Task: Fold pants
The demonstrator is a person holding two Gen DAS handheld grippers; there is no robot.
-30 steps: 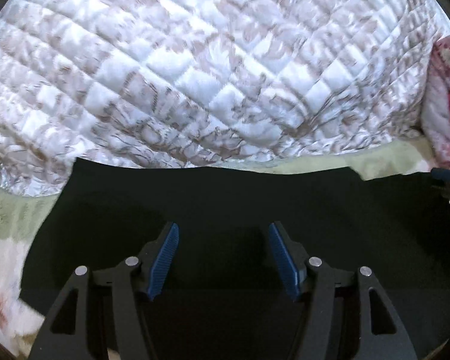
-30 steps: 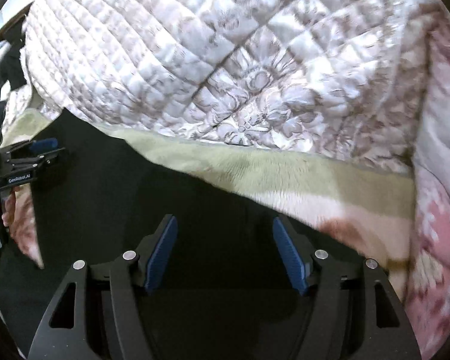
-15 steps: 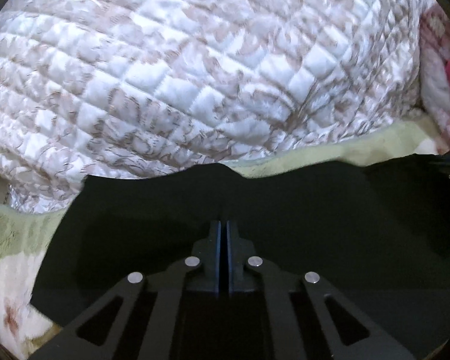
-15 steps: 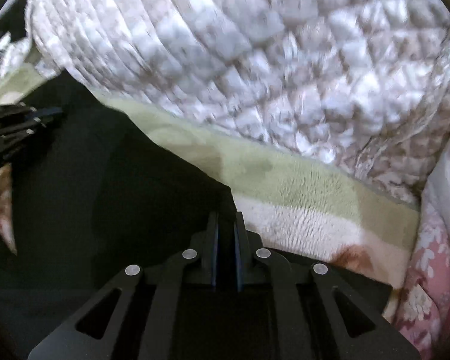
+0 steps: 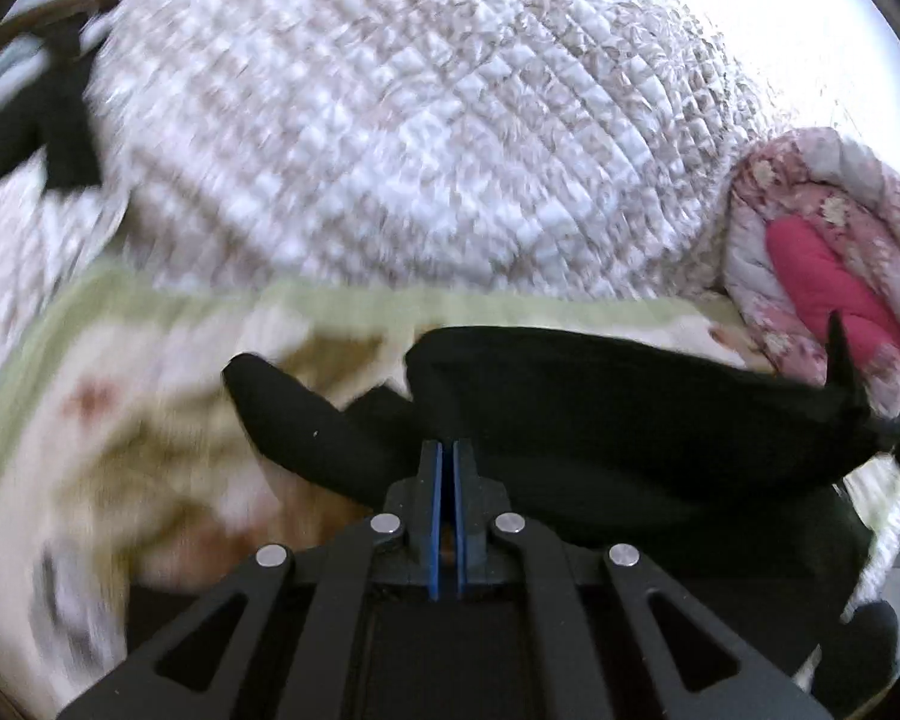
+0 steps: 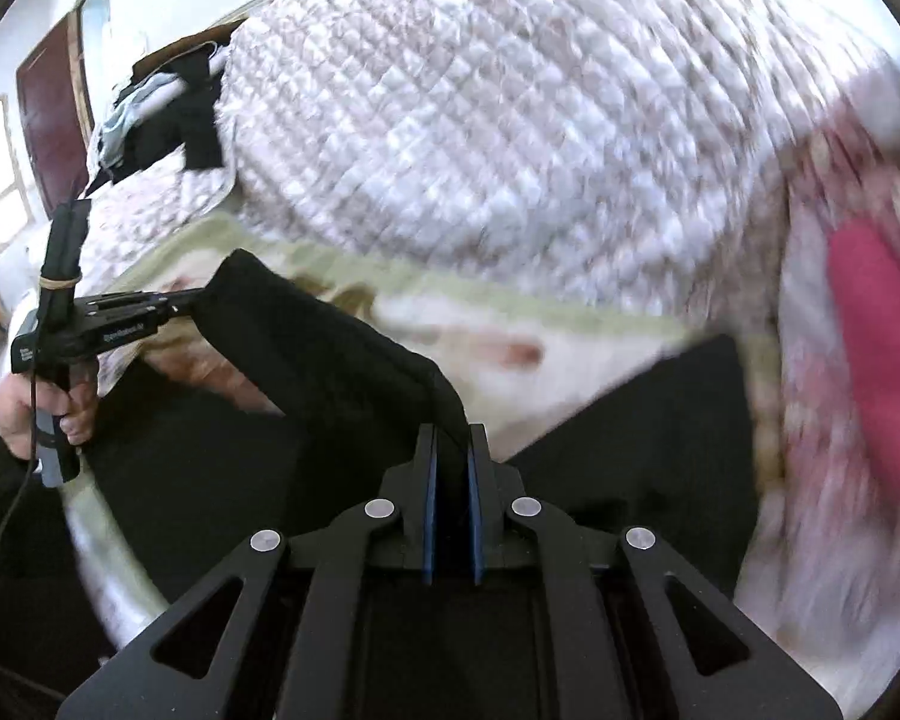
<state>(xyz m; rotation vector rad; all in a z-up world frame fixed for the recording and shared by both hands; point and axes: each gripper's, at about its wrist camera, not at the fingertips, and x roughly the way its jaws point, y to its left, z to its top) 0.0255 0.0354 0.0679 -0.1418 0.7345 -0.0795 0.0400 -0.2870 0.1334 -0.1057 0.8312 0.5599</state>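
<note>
- The black pants (image 5: pixel 600 420) hang lifted off the bed, stretched in a band between your two grippers, with the rest of the cloth drooping below onto the blanket.
- Your left gripper (image 5: pixel 448 456) has its blue pads pressed together on an edge of the pants; in the right wrist view you can see the same gripper (image 6: pixel 177 300) pinching the far corner of the cloth.
- Your right gripper (image 6: pixel 450 441) is clamped on the near end of that band, black fabric filling the narrow gap between its pads.
- Your left hand (image 6: pixel 36 408) grips the handle of its tool at the left edge.
- Under the pants lies a pale green and cream fleece blanket (image 6: pixel 510 330).
- Behind it rises a white quilted comforter (image 5: pixel 420 138).
- A pink floral quilt (image 5: pixel 822 264) is bundled to the right.
</note>
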